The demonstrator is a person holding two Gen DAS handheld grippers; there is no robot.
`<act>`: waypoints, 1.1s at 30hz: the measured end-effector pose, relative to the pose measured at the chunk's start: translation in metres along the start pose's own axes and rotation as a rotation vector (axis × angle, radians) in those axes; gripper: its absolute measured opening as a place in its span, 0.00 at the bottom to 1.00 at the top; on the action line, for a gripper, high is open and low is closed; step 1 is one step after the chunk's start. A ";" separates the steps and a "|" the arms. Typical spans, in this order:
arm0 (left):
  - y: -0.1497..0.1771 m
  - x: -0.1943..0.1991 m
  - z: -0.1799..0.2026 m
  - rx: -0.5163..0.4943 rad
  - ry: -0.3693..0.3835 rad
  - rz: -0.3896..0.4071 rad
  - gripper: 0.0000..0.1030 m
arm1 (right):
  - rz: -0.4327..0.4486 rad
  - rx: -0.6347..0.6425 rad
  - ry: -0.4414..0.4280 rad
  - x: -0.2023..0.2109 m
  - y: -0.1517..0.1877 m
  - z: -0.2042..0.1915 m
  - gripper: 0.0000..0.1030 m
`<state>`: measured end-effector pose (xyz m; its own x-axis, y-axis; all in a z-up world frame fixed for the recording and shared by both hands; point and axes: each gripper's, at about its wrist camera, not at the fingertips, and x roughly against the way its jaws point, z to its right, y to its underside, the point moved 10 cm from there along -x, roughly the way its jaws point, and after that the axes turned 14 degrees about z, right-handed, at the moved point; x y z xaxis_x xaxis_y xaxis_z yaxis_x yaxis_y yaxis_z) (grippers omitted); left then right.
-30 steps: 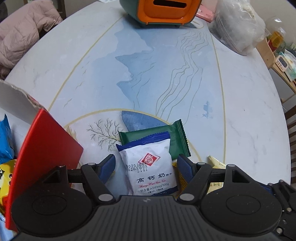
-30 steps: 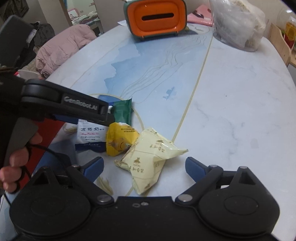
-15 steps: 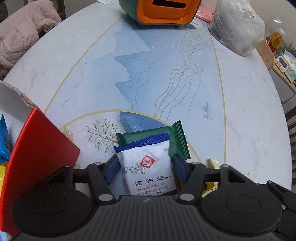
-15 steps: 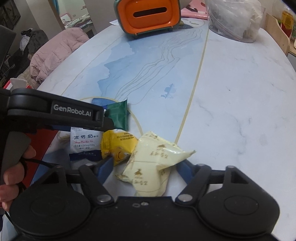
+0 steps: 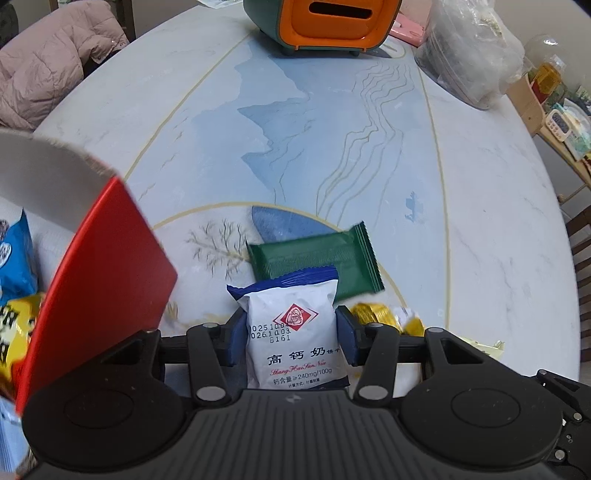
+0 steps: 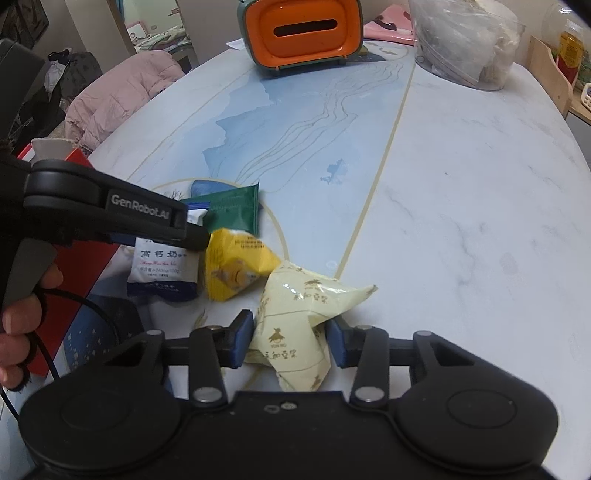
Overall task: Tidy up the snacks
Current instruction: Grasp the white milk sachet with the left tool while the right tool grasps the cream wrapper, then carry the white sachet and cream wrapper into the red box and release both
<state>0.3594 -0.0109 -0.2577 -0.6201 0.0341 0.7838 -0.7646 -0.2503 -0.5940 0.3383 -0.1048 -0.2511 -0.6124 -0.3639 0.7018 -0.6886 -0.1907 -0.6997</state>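
Observation:
A white and blue biscuit packet (image 5: 295,354) lies on the table (image 5: 332,147), with my left gripper (image 5: 291,332) closing on it; both pads touch its sides. Behind it lies a green packet (image 5: 317,258), and a yellow packet (image 5: 373,314) is to its right. In the right wrist view my right gripper (image 6: 289,338) is closing on a pale yellow packet (image 6: 295,314), pads against its crumpled sides. The yellow packet (image 6: 232,266), the green packet (image 6: 232,210) and the white and blue packet (image 6: 162,269) lie to the left, under the left gripper's arm (image 6: 140,218).
A red box (image 5: 99,277) with its flap up stands at the left, with a blue snack bag (image 5: 14,258) inside it. An orange and green container (image 5: 321,22) and a clear plastic bag (image 5: 469,48) stand at the table's far end. A pink jacket (image 5: 48,62) lies beyond the left edge.
Both grippers' jaws have narrowed from wide open until the pads meet their packets. The pale yellow packet has crumpled and risen a little between the right pads. Neither hand has shifted much.

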 end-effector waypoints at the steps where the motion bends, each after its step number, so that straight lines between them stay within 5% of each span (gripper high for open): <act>1: 0.002 0.004 0.000 -0.002 0.005 0.001 0.47 | 0.000 -0.003 0.000 0.003 0.001 0.000 0.39; 19: 0.019 0.114 0.005 -0.068 0.136 0.046 0.47 | 0.080 0.008 -0.032 0.106 0.002 -0.031 0.39; 33: 0.004 0.185 -0.053 -0.086 0.162 0.101 0.47 | 0.153 0.037 -0.090 0.151 -0.018 -0.104 0.39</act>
<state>0.2320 0.0453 -0.1244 -0.7095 0.1703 0.6838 -0.7047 -0.1766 -0.6871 0.2176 -0.0611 -0.1191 -0.6704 -0.4712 0.5732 -0.5742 -0.1597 -0.8030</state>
